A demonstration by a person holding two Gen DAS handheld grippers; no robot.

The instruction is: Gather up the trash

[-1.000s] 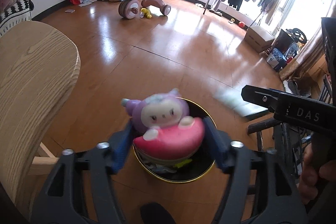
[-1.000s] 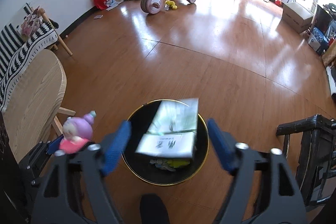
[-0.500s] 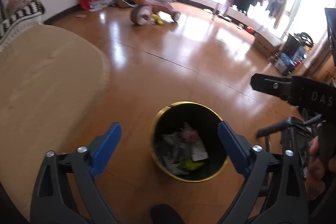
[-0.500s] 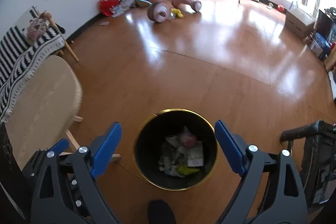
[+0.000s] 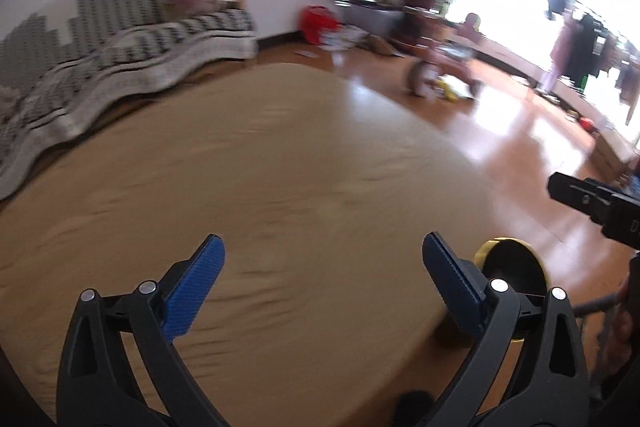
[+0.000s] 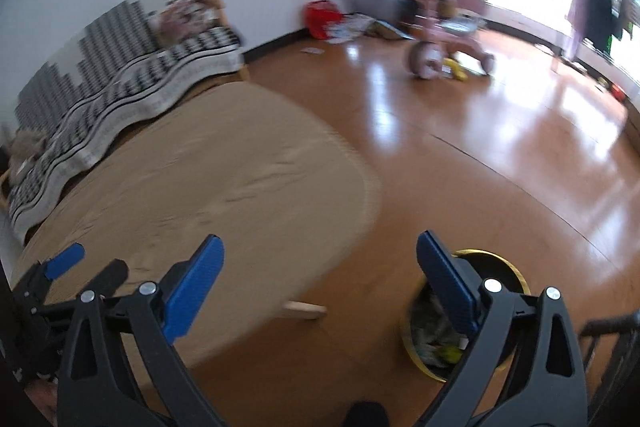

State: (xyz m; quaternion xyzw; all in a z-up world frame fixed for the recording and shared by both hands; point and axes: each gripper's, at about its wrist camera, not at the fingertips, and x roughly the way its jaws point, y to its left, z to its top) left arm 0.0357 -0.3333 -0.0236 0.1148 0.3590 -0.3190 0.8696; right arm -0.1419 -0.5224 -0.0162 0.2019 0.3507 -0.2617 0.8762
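The left claw [image 5: 322, 261] hangs over the wooden tabletop [image 5: 280, 167], jaws opening wide with nothing between them. No trash shows on the bare wood ahead of it, though blur hides fine detail. The right claw [image 6: 318, 261], a little to the right at the tabletop's edge, is likewise opening and empty. The bin [image 6: 494, 269] stands on the floor right of and below both, behind the right claw's right finger, so the right hand is nearer it.
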